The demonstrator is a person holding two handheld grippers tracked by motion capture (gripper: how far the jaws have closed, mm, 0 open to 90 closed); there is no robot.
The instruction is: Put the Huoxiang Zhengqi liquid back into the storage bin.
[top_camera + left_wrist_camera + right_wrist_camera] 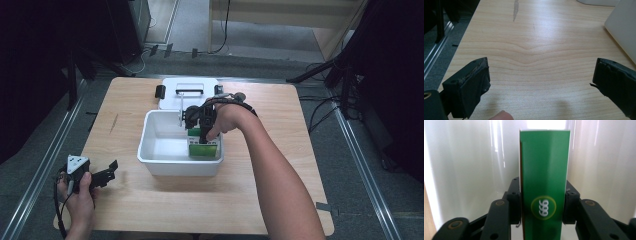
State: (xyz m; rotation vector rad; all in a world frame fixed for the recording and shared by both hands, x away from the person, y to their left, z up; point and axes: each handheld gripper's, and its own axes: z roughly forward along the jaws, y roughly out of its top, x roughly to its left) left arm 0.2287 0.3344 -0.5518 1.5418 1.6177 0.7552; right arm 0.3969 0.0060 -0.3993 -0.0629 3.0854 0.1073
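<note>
Two grippers in play. Right gripper [202,134] reached down into white bin [150,131] mid-bench; fingers [571,206] pressed against both sides of green box [544,182], box upright near bin's right wall. Left gripper [111,169] low over bare bench [529,45] at near-left corner, well apart from bin; fingers [471,87] spread wide, nothing between. White lid [190,89] lay flat behind bin.

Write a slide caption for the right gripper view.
Right gripper clamps a green cardboard box inside the white plastic bin.
</note>
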